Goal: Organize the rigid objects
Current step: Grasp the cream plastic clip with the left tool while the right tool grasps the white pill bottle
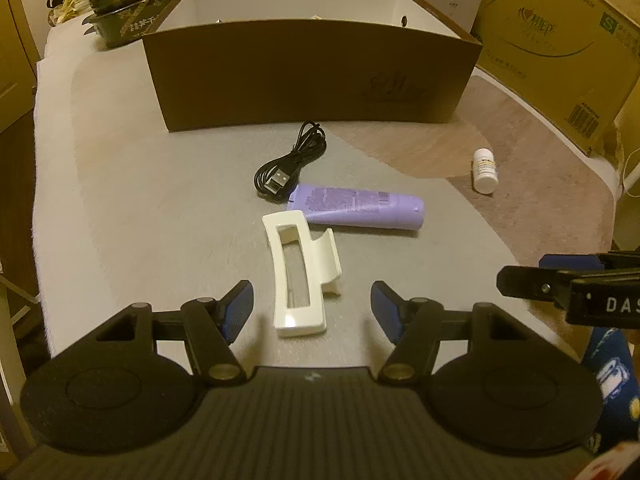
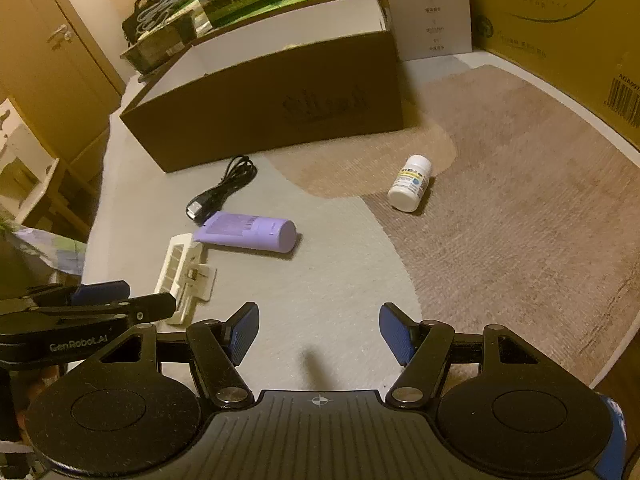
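A white hair claw clip (image 1: 298,276) lies on the table between the open fingers of my left gripper (image 1: 312,308); it also shows in the right wrist view (image 2: 182,276). Behind it lie a purple tube (image 1: 360,206) (image 2: 248,232) and a coiled black USB cable (image 1: 290,164) (image 2: 222,190). A small white pill bottle (image 1: 485,170) (image 2: 412,182) lies to the right. An open brown cardboard box (image 1: 312,76) (image 2: 272,108) stands at the back. My right gripper (image 2: 318,332) is open and empty over bare mat, also visible at the left wrist view's right edge (image 1: 560,284).
The table carries a grey mat (image 1: 160,200) and a brown mat (image 2: 520,200). Large cartons (image 1: 560,40) stand at the back right. Stacked food bowls (image 1: 120,12) sit at the back left. The table edge (image 1: 40,200) runs along the left.
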